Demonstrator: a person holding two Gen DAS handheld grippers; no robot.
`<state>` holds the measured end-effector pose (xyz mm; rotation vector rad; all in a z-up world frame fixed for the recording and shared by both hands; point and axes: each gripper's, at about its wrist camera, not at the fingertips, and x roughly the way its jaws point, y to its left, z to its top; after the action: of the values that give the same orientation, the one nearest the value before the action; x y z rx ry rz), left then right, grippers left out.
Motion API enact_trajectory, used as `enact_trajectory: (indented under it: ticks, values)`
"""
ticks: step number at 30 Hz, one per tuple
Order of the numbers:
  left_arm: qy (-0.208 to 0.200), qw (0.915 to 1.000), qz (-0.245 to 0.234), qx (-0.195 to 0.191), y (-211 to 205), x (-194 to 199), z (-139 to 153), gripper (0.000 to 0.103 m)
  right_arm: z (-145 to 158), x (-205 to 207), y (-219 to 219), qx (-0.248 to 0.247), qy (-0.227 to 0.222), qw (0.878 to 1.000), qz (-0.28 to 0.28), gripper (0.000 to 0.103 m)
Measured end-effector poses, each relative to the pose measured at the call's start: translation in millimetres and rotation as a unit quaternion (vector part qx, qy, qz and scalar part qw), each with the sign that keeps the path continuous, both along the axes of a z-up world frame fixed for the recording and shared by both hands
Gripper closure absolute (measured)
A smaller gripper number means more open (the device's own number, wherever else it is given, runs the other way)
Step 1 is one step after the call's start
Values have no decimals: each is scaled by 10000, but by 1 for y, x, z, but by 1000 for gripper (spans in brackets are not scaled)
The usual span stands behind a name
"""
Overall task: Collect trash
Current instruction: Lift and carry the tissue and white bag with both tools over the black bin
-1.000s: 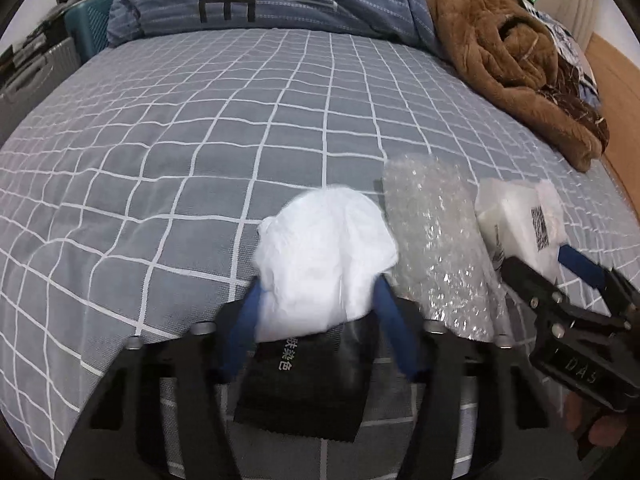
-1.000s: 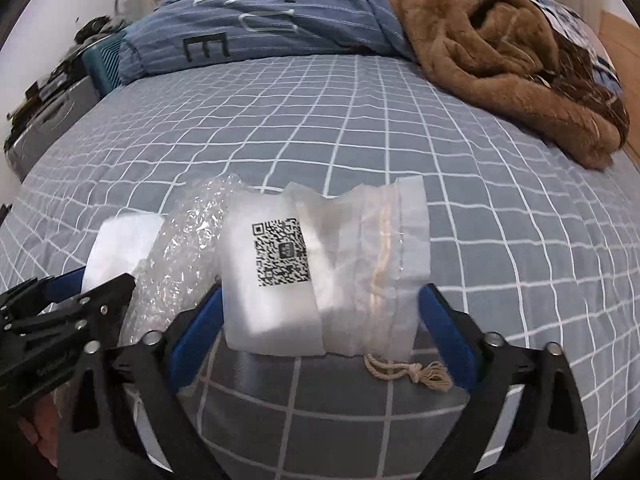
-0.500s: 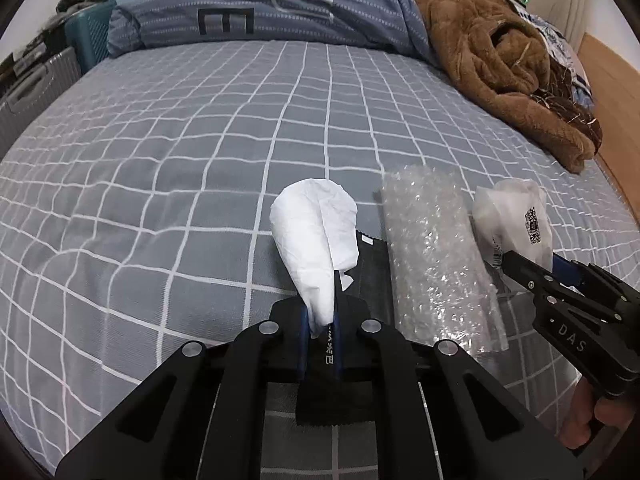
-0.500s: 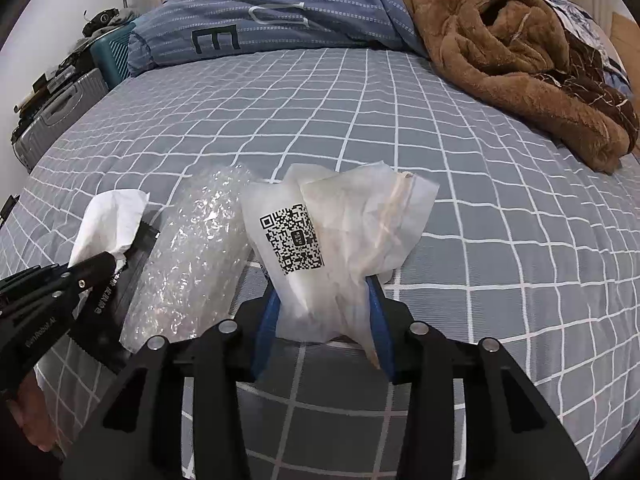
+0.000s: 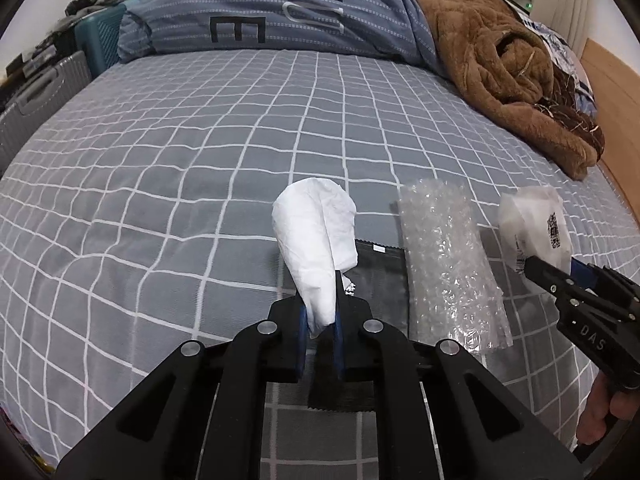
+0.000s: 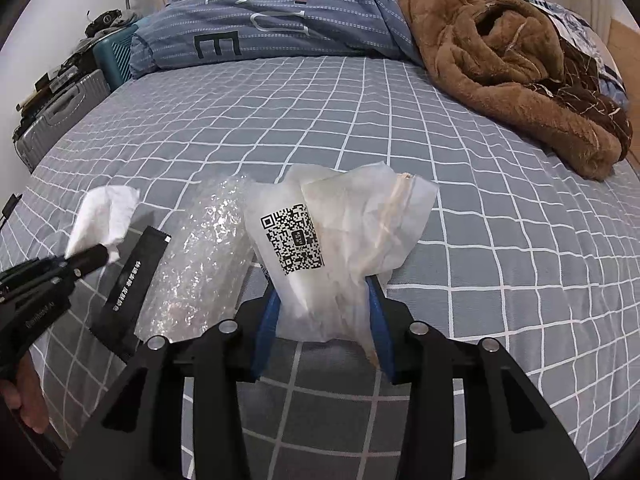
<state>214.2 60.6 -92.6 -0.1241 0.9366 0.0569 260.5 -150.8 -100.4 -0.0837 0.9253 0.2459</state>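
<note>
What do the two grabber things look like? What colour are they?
Both are black, angular frames with round silver bolts. The left gripper and the right gripper each have two thin blue fingers. Seen from the side, one shows small pale lettering. A bare hand grips the handle. No cables show.

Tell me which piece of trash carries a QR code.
The translucent bag clamped in the right gripper; the tissue, bubble wrap and black packet have none.

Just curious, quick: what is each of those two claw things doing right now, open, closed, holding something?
Left gripper: closed on the white tissue.
Right gripper: closed on the QR-code bag.
</note>
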Motion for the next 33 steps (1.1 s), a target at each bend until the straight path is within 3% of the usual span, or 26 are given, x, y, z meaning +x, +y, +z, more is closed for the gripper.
enact_trajectory:
  ticks: [15, 21, 33]
  values:
    - [-12, 9998, -124, -130, -6, -13, 24, 94, 31, -15, 0, -15, -170, 9998, -90, 63]
    - [-76, 9996, -281, -65, -19, -26, 38, 94, 37, -36, 5, -273, -353, 9990, -42, 63]
    - [-287, 9987, -428, 8, -35, -66, 51, 94, 54, -78, -12, -64, -435, 9987, -256, 63]
